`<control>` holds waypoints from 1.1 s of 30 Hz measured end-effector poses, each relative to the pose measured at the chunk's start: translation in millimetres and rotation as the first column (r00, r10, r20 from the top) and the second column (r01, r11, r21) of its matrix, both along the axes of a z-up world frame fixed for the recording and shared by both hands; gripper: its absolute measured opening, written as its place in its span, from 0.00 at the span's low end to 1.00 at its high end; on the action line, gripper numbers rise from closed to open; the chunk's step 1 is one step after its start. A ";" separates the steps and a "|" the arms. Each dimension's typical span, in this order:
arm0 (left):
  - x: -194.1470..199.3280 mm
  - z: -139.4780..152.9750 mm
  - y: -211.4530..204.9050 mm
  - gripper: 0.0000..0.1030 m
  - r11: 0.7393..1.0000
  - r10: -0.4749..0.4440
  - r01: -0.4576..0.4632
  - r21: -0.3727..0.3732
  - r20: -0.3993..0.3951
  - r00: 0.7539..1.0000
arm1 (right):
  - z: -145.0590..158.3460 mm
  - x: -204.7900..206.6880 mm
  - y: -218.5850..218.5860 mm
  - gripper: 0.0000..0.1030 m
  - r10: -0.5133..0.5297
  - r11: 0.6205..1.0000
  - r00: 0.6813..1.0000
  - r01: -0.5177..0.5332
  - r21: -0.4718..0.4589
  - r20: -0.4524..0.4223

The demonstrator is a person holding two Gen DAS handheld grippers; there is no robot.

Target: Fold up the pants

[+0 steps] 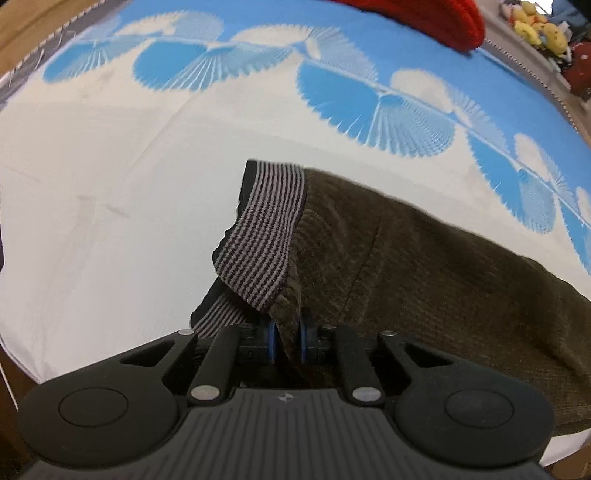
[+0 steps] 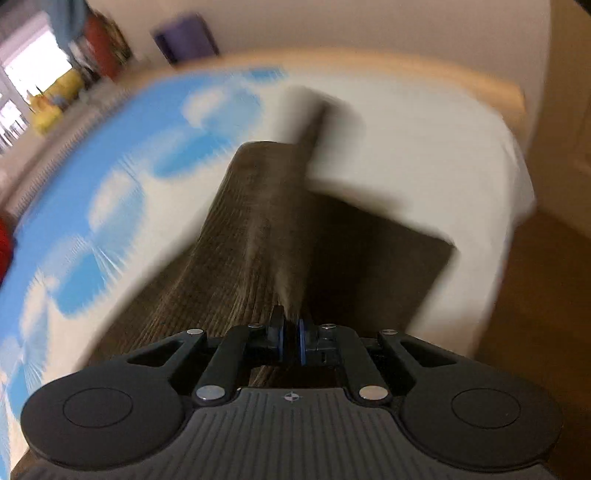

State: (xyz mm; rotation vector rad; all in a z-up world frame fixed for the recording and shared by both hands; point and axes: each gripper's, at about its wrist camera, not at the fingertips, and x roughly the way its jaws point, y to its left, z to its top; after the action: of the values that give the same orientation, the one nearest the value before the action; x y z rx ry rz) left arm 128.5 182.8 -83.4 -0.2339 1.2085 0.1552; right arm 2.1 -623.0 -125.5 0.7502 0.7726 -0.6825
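Now both claws are clamped on the brown corduroy pants (image 1: 424, 258), left claw (image 1: 287, 341) by the striped waistband (image 1: 266, 236), right claw (image 2: 291, 341) with the cloth running off toward twelve o'clock.

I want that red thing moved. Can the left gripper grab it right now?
Probably not yet. The left gripper is shut on the pants near their striped waistband, so it is busy. The red thing lies far across the bedspread.
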 end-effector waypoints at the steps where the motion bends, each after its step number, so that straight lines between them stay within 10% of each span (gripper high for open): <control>1: 0.1 -0.7 0.7 0.13 1.000 -0.005 0.005 -0.005 -0.005 1.000 | -9.6 -5.1 -9.2 0.07 0.025 0.997 1.000 -0.025 0.075 0.003; 9: 2.7 -11.0 27.0 0.46 0.974 0.143 -0.147 -0.171 -0.033 0.989 | -29.4 -28.5 -64.1 0.37 -0.177 0.965 0.983 0.162 0.205 0.056; 12: 5.8 -14.4 23.6 0.38 0.989 0.112 -0.117 -0.094 -0.053 0.992 | -33.6 -22.7 -72.9 0.34 -0.191 0.963 0.980 0.176 0.204 0.056; 15: 0.6 -7.5 27.1 0.17 0.992 0.099 -0.100 -0.082 -0.010 0.995 | -29.3 -19.5 -71.3 0.10 -0.183 0.975 0.983 0.178 0.134 0.025; 19: -16.8 19.0 20.0 0.14 1.000 0.028 -0.026 -0.016 0.108 0.994 | 11.0 -26.2 -53.1 0.09 -0.158 0.987 0.969 0.159 0.011 0.188; 22: -18.8 6.4 23.1 0.15 1.000 0.007 -0.007 -0.004 0.021 1.000 | 22.6 -29.1 -43.0 0.09 -0.127 0.986 0.978 0.143 -0.086 0.168; 26: -18.2 -4.7 27.2 0.27 1.000 -0.005 0.006 0.013 -0.059 0.998 | -24.0 -37.5 -62.9 0.10 -0.233 0.968 0.968 0.240 0.074 -0.096; 28: -20.8 5.1 23.7 0.47 0.996 -0.004 0.006 0.086 -0.020 1.000 | -30.8 -37.5 -66.3 0.12 -0.220 0.967 0.970 0.231 0.104 -0.108; 33: -26.1 41.8 15.1 0.46 0.972 -0.012 -0.038 0.233 0.212 0.977 | -16.4 -35.2 -64.8 0.32 -0.160 0.987 0.983 0.161 0.006 -0.094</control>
State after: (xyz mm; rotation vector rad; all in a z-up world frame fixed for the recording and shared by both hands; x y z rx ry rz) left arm 102.4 197.9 -41.6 -0.0482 0.9664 0.2767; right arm -33.1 -687.8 -141.9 0.8032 0.8081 -0.8635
